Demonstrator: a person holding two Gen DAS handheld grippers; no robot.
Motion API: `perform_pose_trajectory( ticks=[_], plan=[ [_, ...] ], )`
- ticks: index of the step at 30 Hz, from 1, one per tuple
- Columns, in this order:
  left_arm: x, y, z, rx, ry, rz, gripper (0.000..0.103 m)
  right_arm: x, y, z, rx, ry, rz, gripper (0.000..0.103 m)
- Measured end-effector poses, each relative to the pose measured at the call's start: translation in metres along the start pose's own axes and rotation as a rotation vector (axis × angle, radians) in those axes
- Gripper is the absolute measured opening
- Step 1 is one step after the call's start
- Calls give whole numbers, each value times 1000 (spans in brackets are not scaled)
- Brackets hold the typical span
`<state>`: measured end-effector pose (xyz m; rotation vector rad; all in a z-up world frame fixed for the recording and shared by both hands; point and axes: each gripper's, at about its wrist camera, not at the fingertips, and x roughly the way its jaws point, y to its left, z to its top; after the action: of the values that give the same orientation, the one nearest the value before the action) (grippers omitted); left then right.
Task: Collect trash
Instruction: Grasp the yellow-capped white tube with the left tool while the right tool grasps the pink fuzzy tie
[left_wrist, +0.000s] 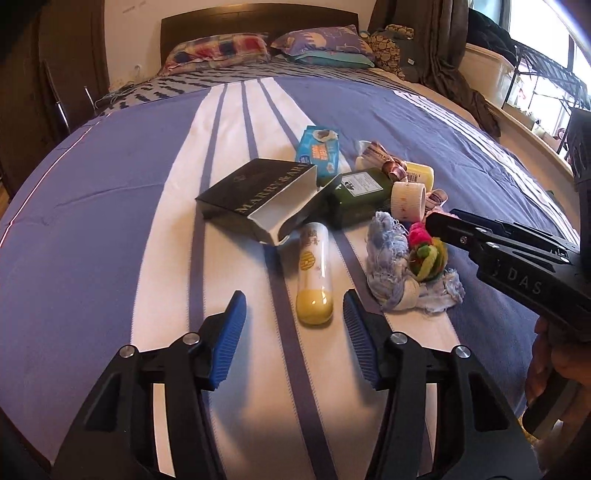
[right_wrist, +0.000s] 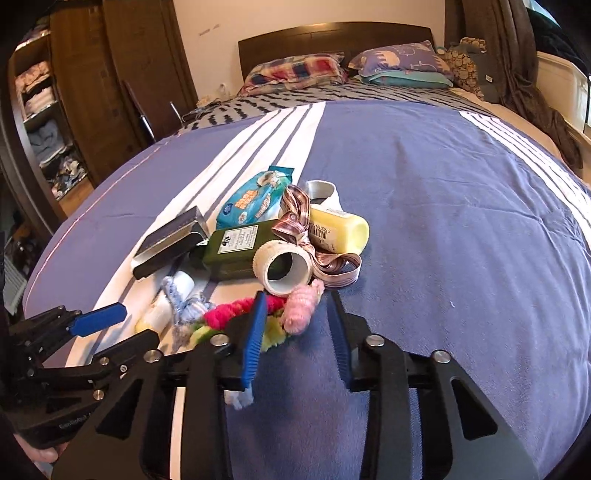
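Observation:
A pile of trash lies on the bed. A clear tube with a yellow cap (left_wrist: 314, 273) lies just ahead of my open left gripper (left_wrist: 294, 306), its cap between the fingertips. Behind it lie a torn black box (left_wrist: 258, 195), a green bottle (left_wrist: 360, 199), a blue wrapper (left_wrist: 319, 149), a white tape roll (left_wrist: 408, 199), frayed blue cloth (left_wrist: 388, 266) and a colourful yarn toy (left_wrist: 428, 251). My right gripper (right_wrist: 297, 314) is open around a pink knitted piece (right_wrist: 301, 308), beside the tape roll (right_wrist: 284, 267), ribbon (right_wrist: 295, 221) and a yellow bottle (right_wrist: 340, 230).
The bed has a blue cover with white stripes (left_wrist: 110, 221) and pillows (left_wrist: 218, 50) at the headboard. A wardrobe with shelves (right_wrist: 44, 122) stands on the left. A rack and window (left_wrist: 546, 85) are on the right.

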<state>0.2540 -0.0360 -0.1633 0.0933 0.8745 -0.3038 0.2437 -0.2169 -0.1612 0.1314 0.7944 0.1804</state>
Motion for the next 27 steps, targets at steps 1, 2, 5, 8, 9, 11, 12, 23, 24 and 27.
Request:
perform_pose_trajectory(
  ticks=[1, 2, 5, 8, 9, 11, 12, 23, 24, 27],
  plan=[
    [3, -1, 1, 5, 6, -7, 41, 2, -1, 1, 2, 4, 1, 22],
    [5, -2, 2, 7, 11, -10, 32, 3, -2, 1, 5, 0, -5, 17],
    [9, -3, 5, 15, 14, -14, 19, 3, -4, 4, 3, -1, -6, 14],
    [8, -3, 7, 15, 7, -7, 19, 0, -1, 5, -6, -16, -18, 14],
    [5, -3, 7, 19, -2, 2, 19, -2, -1, 6, -5, -23, -17, 14],
    [-3, -5, 9, 29, -23, 21, 19, -8, -1, 9, -1, -40, -17, 13],
    [-7, -4, 9, 29, -29, 21, 19, -13, -1, 10, 3, -52, -18, 13],
    [-81, -20, -4, 44, -123, 20, 19, -79, 6, 7, -26, -130, -31, 13],
    [-88, -22, -7, 46, -130, 23, 19, -86, 7, 5, -27, -134, -33, 13],
    [-108, -26, -21, 43, -143, 26, 19, -106, 11, -4, -37, -139, -33, 13]
  ],
)
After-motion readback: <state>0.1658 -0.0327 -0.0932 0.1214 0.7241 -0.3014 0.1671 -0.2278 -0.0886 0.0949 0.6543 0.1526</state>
